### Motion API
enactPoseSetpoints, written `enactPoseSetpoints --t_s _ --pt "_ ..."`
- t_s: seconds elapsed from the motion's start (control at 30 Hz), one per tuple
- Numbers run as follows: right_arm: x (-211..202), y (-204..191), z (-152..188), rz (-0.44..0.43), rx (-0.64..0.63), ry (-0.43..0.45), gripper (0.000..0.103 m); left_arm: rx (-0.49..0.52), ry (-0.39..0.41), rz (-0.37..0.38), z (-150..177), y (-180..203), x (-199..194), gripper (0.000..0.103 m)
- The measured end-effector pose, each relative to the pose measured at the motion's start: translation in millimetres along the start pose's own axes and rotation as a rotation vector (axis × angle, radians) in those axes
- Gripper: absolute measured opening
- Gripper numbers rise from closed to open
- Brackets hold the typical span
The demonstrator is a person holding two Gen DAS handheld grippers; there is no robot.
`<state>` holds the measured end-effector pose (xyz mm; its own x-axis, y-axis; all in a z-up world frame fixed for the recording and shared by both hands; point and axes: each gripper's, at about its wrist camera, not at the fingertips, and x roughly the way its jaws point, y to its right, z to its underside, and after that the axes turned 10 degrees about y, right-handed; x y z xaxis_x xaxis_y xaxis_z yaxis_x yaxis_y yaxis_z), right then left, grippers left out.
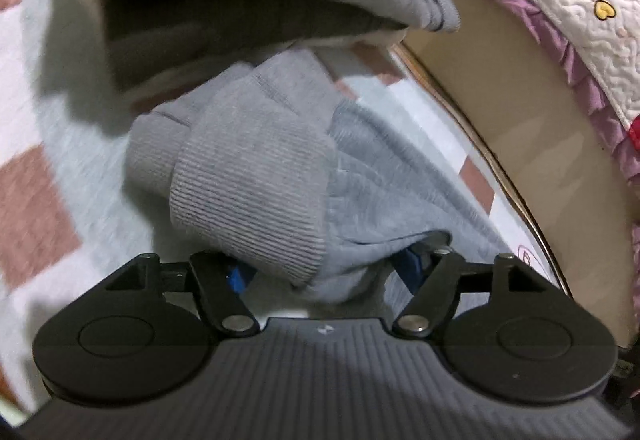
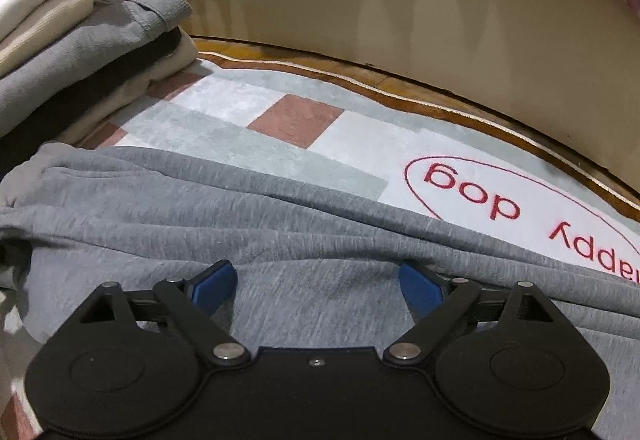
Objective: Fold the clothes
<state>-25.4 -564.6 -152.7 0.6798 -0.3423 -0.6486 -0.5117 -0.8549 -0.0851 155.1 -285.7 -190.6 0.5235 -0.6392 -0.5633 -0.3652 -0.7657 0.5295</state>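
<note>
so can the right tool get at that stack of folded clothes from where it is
Probably yes: the right tool is open over the grey sweatshirt, and the stack of folded clothes sits just beyond, unobstructed.

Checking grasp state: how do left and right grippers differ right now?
Left gripper: fingers mostly buried under the grey sweatpants' ribbed cuffs, bunched fabric between them. Right gripper: blue fingers plainly visible and spread, over flat grey sweatpants fabric. Both sit wide open, low over the same garment on the checkered rug.

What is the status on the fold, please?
Left gripper open, ribbed cuff bunched between the fingers. Right gripper open, over the grey sweatpants on the rug. Folded stack close by on the left.
</note>
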Motion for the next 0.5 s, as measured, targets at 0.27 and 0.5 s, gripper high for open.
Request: enactPoseSetpoints --t_s 0.27,0.5 --pt "-2 2 2 -0.013 0.001 0.011 0.094 -0.001 0.052 0.077 -4 -5 10 0.086" --pt "-22 0 5 -0.021 -0.034 0.021 0.089 -0.008 0.059 0.121 -12 -5 6 0.066"
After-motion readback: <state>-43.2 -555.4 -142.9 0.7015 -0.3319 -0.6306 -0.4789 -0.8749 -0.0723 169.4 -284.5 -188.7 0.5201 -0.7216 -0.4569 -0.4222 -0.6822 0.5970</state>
